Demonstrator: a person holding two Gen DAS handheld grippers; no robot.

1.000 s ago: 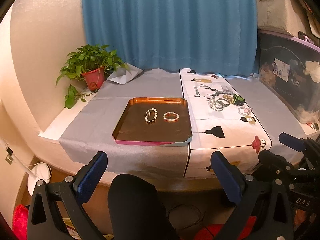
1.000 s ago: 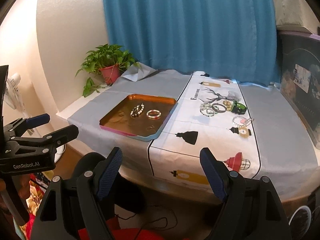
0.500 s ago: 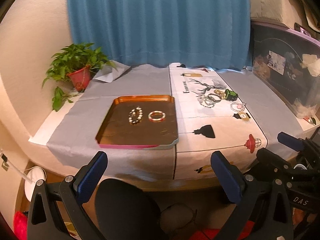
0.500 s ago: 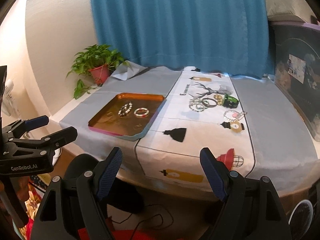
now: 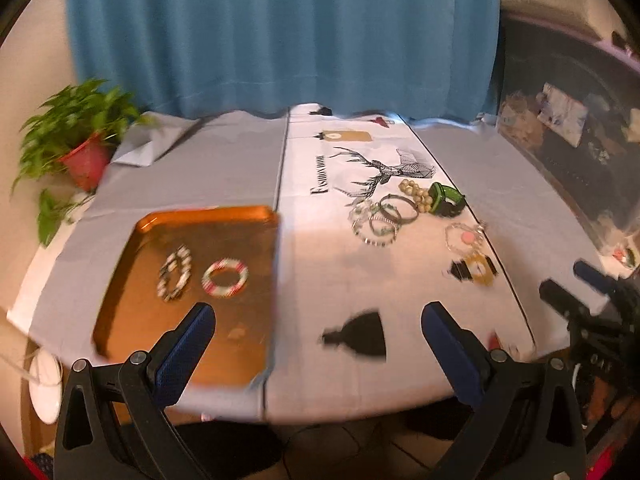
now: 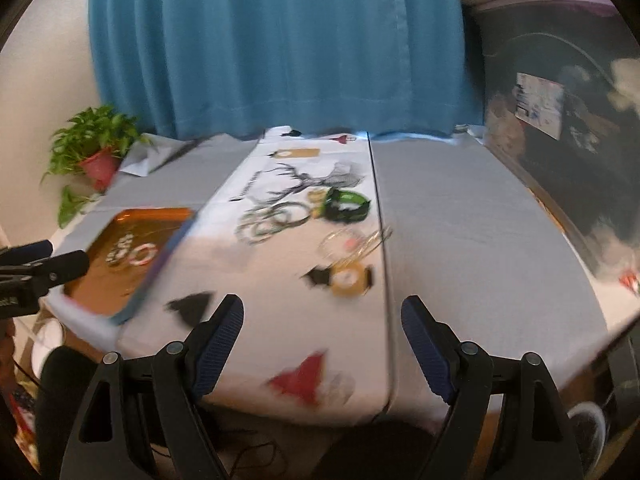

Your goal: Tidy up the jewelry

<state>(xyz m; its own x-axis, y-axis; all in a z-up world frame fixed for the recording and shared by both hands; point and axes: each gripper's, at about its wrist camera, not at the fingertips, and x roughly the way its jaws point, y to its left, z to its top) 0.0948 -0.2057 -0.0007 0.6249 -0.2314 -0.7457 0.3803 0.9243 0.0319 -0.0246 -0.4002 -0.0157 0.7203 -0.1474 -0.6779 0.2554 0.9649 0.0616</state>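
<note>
An orange tray [image 5: 240,360] lies on the table's left half and holds a black-and-white bead bracelet [image 5: 175,267] and a red-and-white bracelet [image 5: 225,278]. The tray also shows in the right wrist view [image 6: 100,280]. Loose jewelry lies on the white runner: silver bangles [image 5: 380,220], gold beads [image 5: 416,192], a green-and-black bangle [image 5: 446,199], a clear pink-charm bracelet [image 5: 464,236] and a gold piece [image 5: 478,270]. My left gripper [image 5: 318,326] is open and empty over the table's near edge. My right gripper [image 6: 322,318] is open and empty, short of the gold piece [image 6: 348,280].
A potted plant [image 5: 86,160] stands at the table's back left. A blue curtain [image 5: 280,32] hangs behind. Dark storage bins [image 5: 568,128] line the right side. The grey cloth [image 6: 460,232] covers the table's right part.
Both grippers have moved forward toward the table, so the tray and the jewelry look larger and nearer. Both stay open and empty. The views are blurred by motion.
</note>
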